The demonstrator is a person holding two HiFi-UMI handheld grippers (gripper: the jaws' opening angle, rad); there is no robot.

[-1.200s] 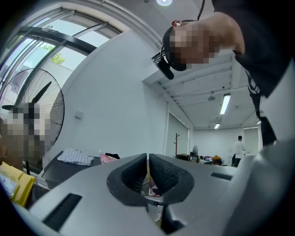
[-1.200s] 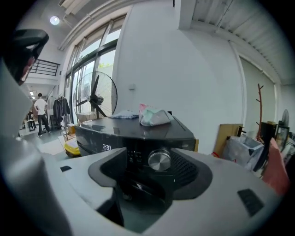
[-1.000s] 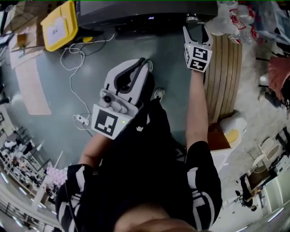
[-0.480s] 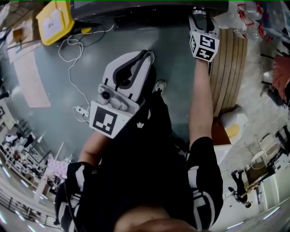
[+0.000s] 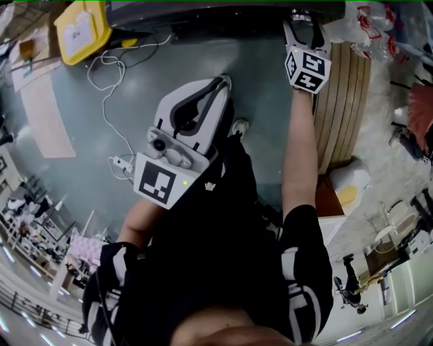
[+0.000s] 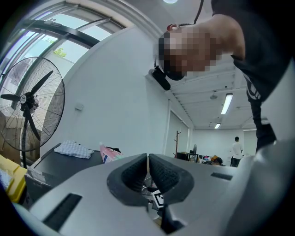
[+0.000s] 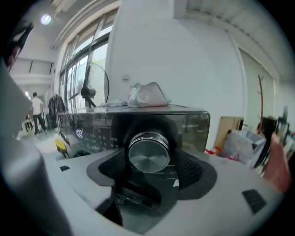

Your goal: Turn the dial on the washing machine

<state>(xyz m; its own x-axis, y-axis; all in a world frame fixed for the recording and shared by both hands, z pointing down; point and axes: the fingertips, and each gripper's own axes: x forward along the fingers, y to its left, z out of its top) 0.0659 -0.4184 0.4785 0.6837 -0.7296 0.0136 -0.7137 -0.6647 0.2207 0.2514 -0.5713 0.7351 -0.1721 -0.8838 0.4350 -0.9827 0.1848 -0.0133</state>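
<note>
The washing machine (image 7: 92,125) is a dark appliance with a lit control panel; in the head view its front edge (image 5: 203,15) runs along the top. Its round silver dial (image 7: 149,152) stands out from the panel. My right gripper (image 7: 150,160) reaches onto it, one jaw on each side of the dial. Those jaws are opening, and a narrow gap shows beside the dial. In the head view the right gripper (image 5: 302,21) touches the machine's front. My left gripper (image 5: 218,86) hangs back over the floor, shut, its ribbed pads (image 6: 138,169) meeting with nothing between them.
A yellow bin (image 5: 82,30) sits on the floor at the left, with a white cable (image 5: 107,88) trailing from it. A slatted wooden panel (image 5: 345,101) stands to the right of the machine. A plastic bag (image 7: 147,96) lies on the machine's top. A large fan (image 6: 27,106) stands nearby.
My right gripper has moved forward, from short of the machine to its front panel. The left gripper has hardly shifted.
</note>
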